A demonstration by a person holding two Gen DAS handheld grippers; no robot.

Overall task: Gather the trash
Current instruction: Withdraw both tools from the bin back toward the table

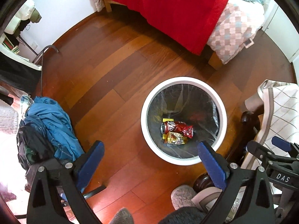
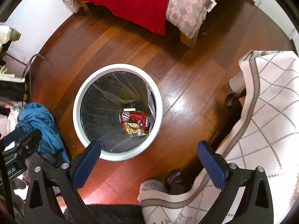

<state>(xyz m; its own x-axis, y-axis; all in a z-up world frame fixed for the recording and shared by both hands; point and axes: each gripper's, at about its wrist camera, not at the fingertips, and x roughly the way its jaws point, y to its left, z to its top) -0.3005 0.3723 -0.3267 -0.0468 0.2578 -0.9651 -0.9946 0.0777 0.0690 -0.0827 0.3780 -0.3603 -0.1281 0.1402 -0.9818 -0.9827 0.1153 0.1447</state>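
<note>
You are looking down on a reddish-brown wooden plank floor point(image 1: 115, 71), and the round white plastic waste bin with a clear liner point(image 1: 147, 130) standing on it is the landmark for everything else. Beyond the bin, a wooden-framed bed draped in a bright red blanket point(image 1: 175, 13) runs along the far wall, with a pink-and-grey checked quilt point(image 1: 233, 31) hanging off its end nearest the bin's far right. To the right of the bin, a cream bedspread with a grey grid pattern point(image 2: 271, 112) spills over dark wooden furniture. To the left of the bin, a crumpled blue garment point(image 1: 52, 123) lies heaped on darker clothes.

Your left gripper point(image 1: 149, 149) hangs above the bin's near edge, its blue-padded fingers spread wide with nothing between them. Your right gripper point(image 2: 149, 149) hovers over the floor just near-right of the bin, its fingers likewise wide apart and empty; its left pad overlaps the bin's near rim in the right wrist view.

Inside the bin, at the bottom, the trash lies together: a crushed red soft-drink can point(image 1: 176, 127), a crumpled yellow-and-red snack wrapper point(image 1: 174, 138) touching it on the near side, and a small yellow slip of paper point(image 1: 167, 119) just behind the can.
</note>
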